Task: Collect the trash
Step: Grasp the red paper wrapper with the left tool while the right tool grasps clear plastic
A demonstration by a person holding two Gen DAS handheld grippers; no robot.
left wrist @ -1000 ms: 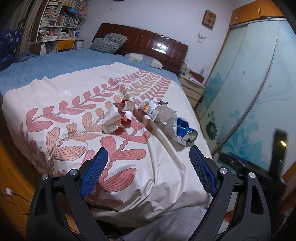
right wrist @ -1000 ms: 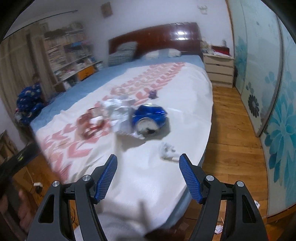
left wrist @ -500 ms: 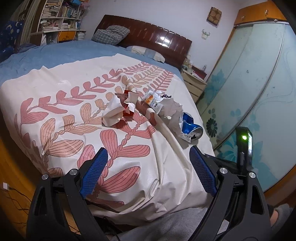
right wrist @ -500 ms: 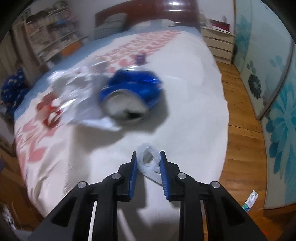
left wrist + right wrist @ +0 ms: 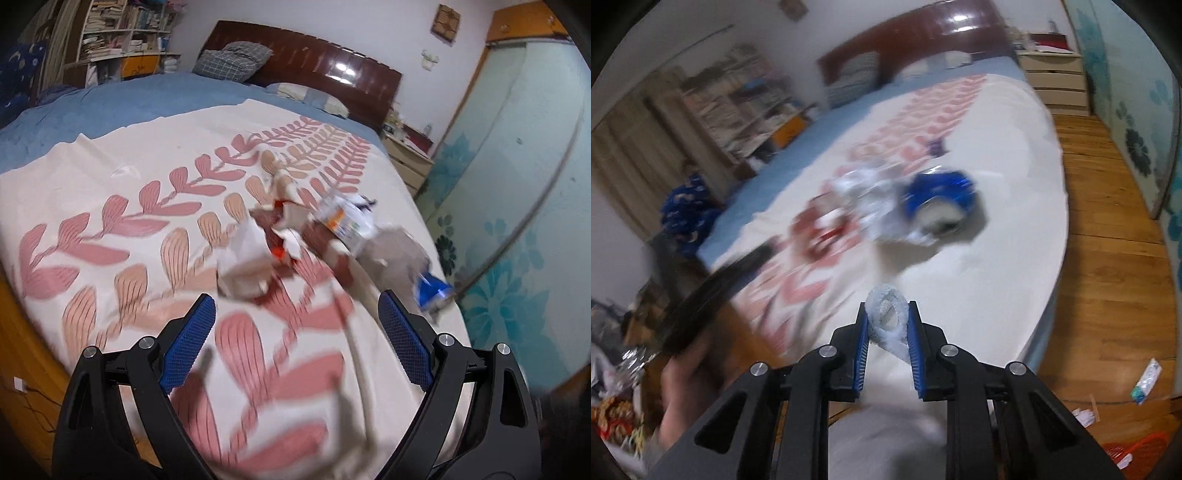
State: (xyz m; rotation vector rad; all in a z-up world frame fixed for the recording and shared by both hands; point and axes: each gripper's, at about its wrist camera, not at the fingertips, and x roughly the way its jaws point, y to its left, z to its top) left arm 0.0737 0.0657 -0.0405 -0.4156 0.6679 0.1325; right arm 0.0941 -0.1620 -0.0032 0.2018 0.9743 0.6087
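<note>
Currently: my right tongs [image 5: 888, 325] clamp a white foam ring [image 5: 887, 314], lifted off bed [image 5: 1015, 236] | my left tongs [image 5: 295, 332] wide, empty | crumpled paper wad [image 5: 243, 258] dead ahead, nearest left | blue can [image 5: 430, 290] beyond its right finger.

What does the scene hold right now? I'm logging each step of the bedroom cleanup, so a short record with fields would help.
place: bed with leaf-print cover
left tongs: open, empty, above the cover
right tongs: shut on a white paper scrap
trash on bed: blue can, crumpled paper, wrappers
trash on floor: small packet
image quality: blurred
</note>
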